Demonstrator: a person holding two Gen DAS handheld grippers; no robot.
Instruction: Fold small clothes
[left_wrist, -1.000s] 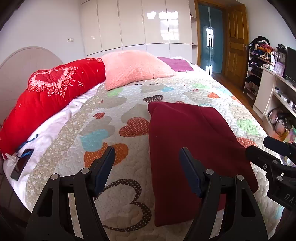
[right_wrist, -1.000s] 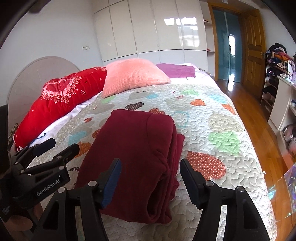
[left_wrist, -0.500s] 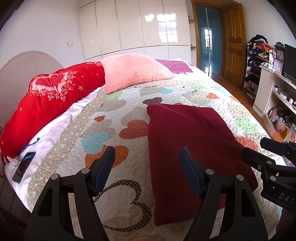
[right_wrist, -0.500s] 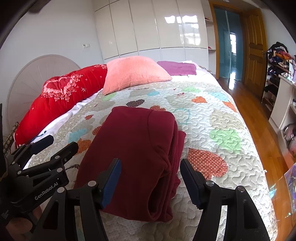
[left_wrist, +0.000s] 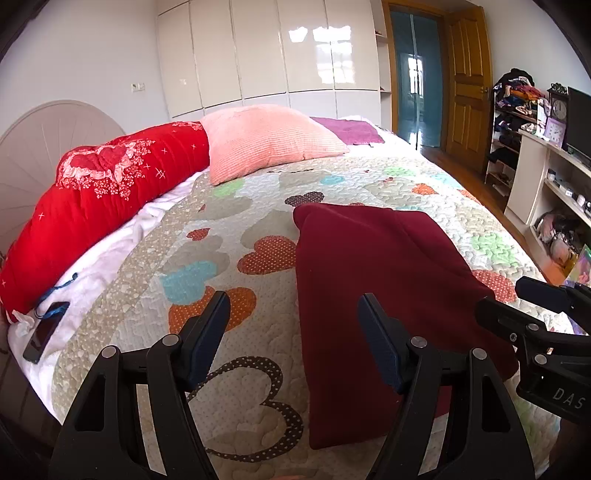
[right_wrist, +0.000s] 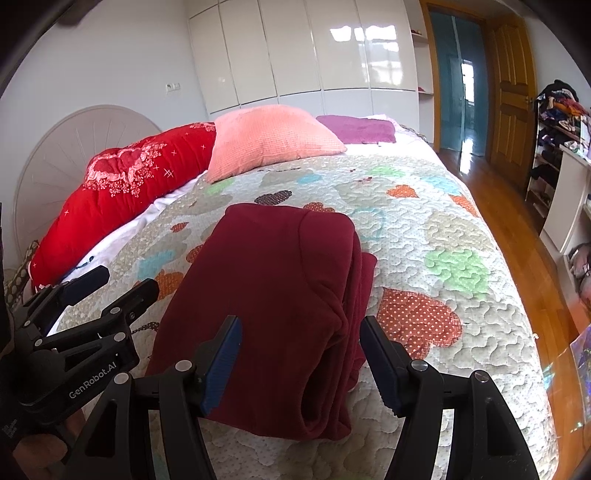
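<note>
A dark red garment (left_wrist: 373, 280) (right_wrist: 280, 295) lies folded into a long rectangle on the heart-patterned quilt (left_wrist: 229, 236) (right_wrist: 436, 229). My left gripper (left_wrist: 293, 306) hovers open above the quilt, over the garment's left edge, with nothing between its fingers. My right gripper (right_wrist: 301, 332) stands open above the garment's near right part, where the folded layers stack up; its pads touch nothing. Each gripper shows at the edge of the other's view: the right gripper (left_wrist: 524, 306) at the right, the left gripper (right_wrist: 107, 288) at the left.
A red bolster (left_wrist: 99, 199), a pink pillow (left_wrist: 269, 136) and a purple cloth (left_wrist: 347, 131) lie at the bed's far side. A phone (left_wrist: 44, 330) rests on the white sheet at left. Wooden floor (right_wrist: 517, 221), shelves (left_wrist: 546, 177) and a door (left_wrist: 469, 85) stand at right.
</note>
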